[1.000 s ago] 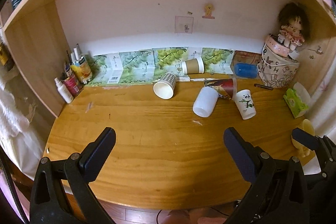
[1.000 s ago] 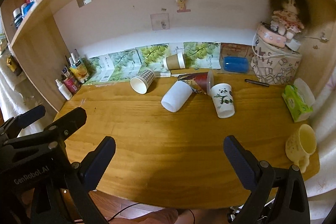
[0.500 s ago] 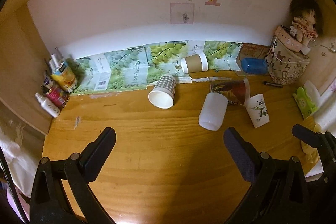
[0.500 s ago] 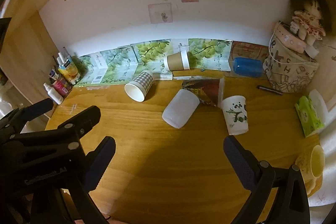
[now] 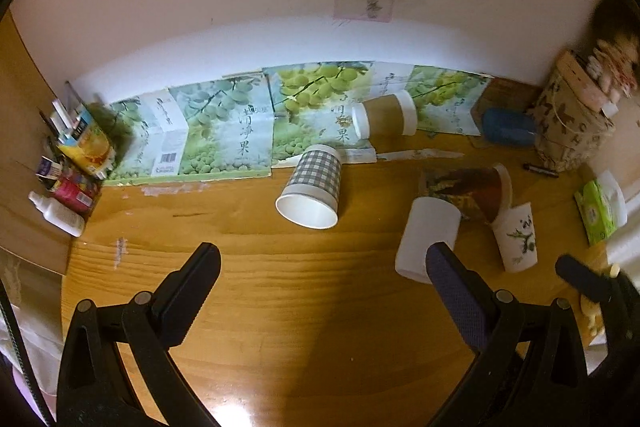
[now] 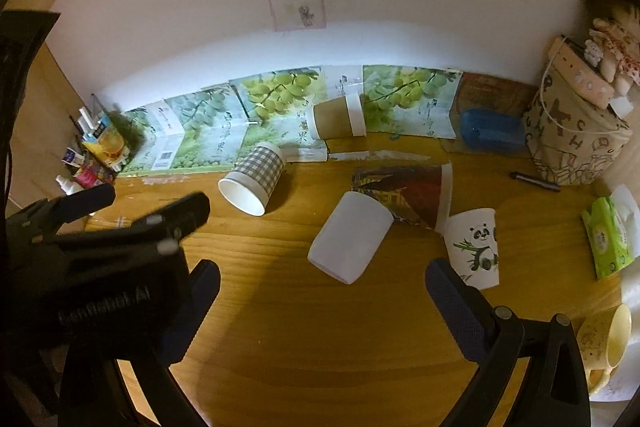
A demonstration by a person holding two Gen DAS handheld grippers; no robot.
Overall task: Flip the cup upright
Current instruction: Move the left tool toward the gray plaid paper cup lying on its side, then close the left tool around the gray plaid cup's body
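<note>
Left wrist view shows the left gripper (image 5: 322, 273) with its fingers spread apart, holding nothing, above the wooden desk (image 5: 304, 327). Right wrist view shows the right gripper (image 6: 322, 291) likewise spread and empty. 5 cups lie tipped over near the desk's back edge: a checked cup (image 5: 312, 189), a brown cup (image 5: 384, 115) on the grape-print cardboard (image 5: 224, 131), a plain white cup (image 6: 350, 237) mid-desk, a dark printed cup (image 6: 408, 193) touching it, and a panda cup (image 6: 476, 247) beside that. A yellow mug (image 6: 608, 341) sits at the desk's right front corner.
</note>
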